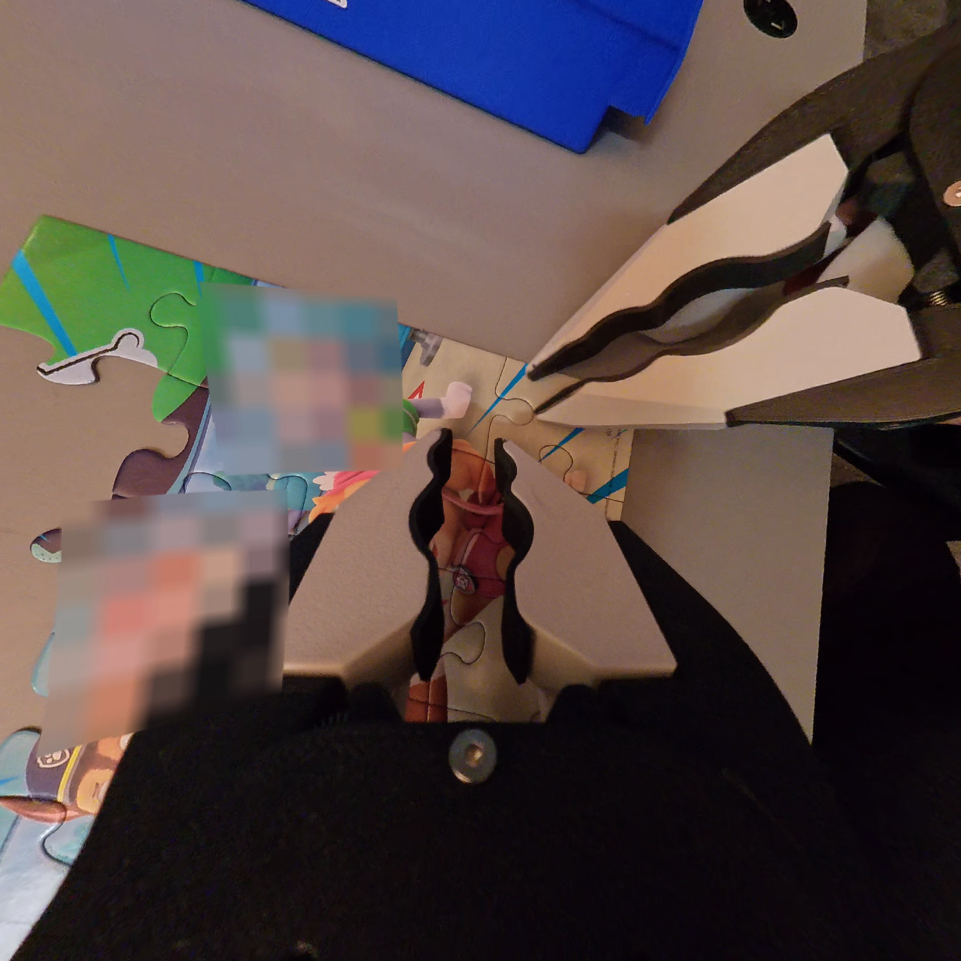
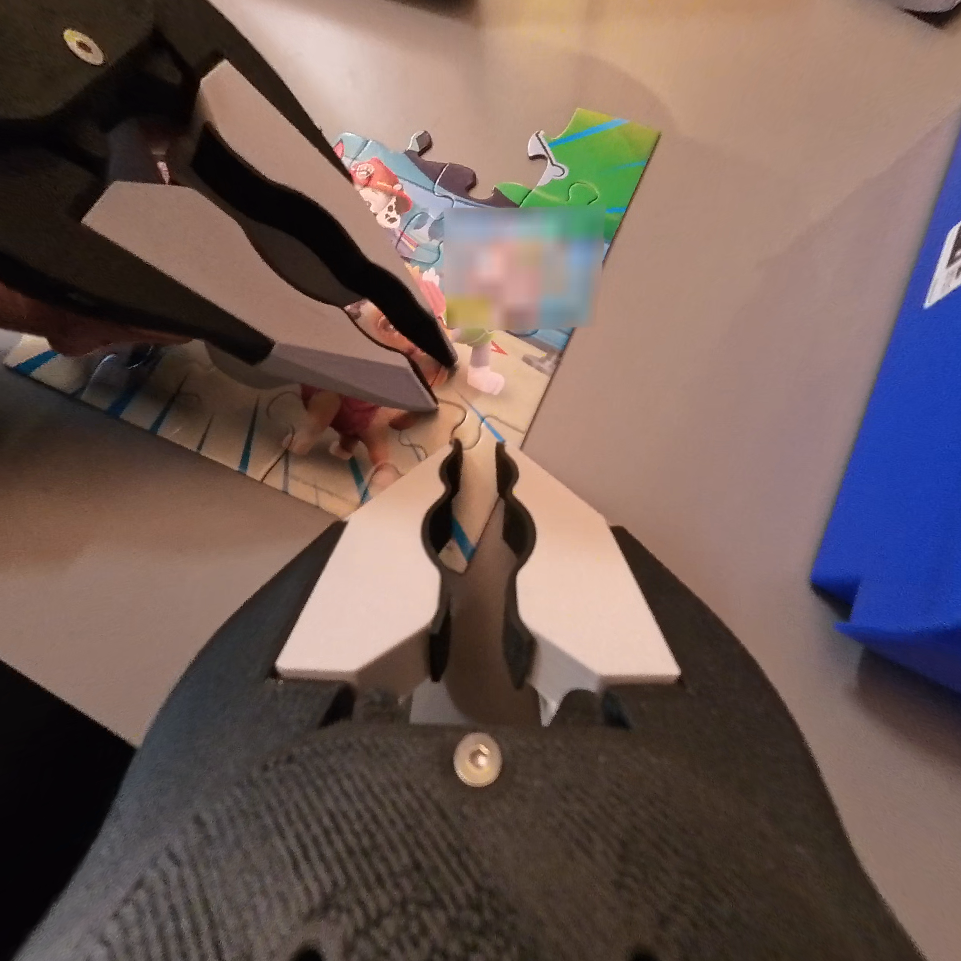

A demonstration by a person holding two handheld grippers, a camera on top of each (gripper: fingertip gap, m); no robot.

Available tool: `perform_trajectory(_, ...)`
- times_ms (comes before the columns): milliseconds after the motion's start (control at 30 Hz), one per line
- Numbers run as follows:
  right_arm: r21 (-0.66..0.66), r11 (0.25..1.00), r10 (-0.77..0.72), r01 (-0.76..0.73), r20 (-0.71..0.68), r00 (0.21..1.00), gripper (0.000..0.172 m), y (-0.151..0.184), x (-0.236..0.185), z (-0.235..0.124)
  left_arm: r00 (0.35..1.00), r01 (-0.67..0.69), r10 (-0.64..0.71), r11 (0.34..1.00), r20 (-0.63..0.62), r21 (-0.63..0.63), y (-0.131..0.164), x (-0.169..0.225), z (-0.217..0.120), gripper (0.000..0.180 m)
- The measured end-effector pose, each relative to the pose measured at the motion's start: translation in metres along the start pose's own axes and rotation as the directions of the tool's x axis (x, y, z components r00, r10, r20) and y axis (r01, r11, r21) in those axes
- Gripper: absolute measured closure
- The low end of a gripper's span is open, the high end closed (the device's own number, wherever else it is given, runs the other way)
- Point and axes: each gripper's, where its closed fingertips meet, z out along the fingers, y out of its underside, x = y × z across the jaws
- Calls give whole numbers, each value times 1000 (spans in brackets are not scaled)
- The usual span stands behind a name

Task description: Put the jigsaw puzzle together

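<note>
Left gripper (image 1: pixel 470 442): fingers a narrow way apart, nothing between the black wavy pads; tips hang over the cartoon jigsaw puzzle (image 1: pixel 468 520), above a printed orange-and-pink cartoon animal.
Right gripper (image 2: pixel 477 446): fingers likewise slightly apart with no object pinched; tips sit over the near corner of the puzzle (image 2: pixel 483 416), at the edge where the picture meets the table.
Mutual position: in the left wrist view the right gripper (image 1: pixel 535 390) enters from 2 o'clock, its tips down on or just above a pale piece; whether they touch it cannot be told. In the right wrist view the left gripper (image 2: pixel 442 385) enters from 10 o'clock, tips close to the same pale corner area.
Puzzle: partly assembled, flat on the grey table (image 1: pixel 312 182); a green region with an unfilled notch lies at 9 to 10 o'clock in the left wrist view.
Seen only from the left: lower puzzle portion at 7 o'clock, and a round dark fitting (image 1: pixel 769 15) in the tabletop at 1 o'clock.
Seen only from the right: a white label (image 2: pixel 944 265) on the blue box (image 2: pixel 894 468), at 3 o'clock.
Blue box, left wrist view (image 1: pixel 494 62): at 12 o'clock, well apart from the puzzle.
</note>
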Motion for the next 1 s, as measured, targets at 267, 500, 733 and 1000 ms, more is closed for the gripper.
perform_trajectory(267, -37, 997, -57, 61, 92, 994, 172, 4, -24, -3, 1000, 15, -15, 1000, -7, 2, 0, 1, 0, 168)
perform_trajectory(500, -18, 998, -63, 64, 79, 995, 172, 12, -27, -12, 1000, 27, -27, 1000, -13, 6, 0, 1, 0, 169)
perform_trajectory(733, 11, 999, -41, 41, -3, 999, 172, 4, -7, -3, 999, 40, -40, 999, -19, 8, 0, 1, 0, 170)
perform_trajectory(1000, 6, 1000, -23, 23, 48, 999, 172, -6, -1, 8, 997, 76, -76, 997, -32, 21, 0, 0, 0, 174)
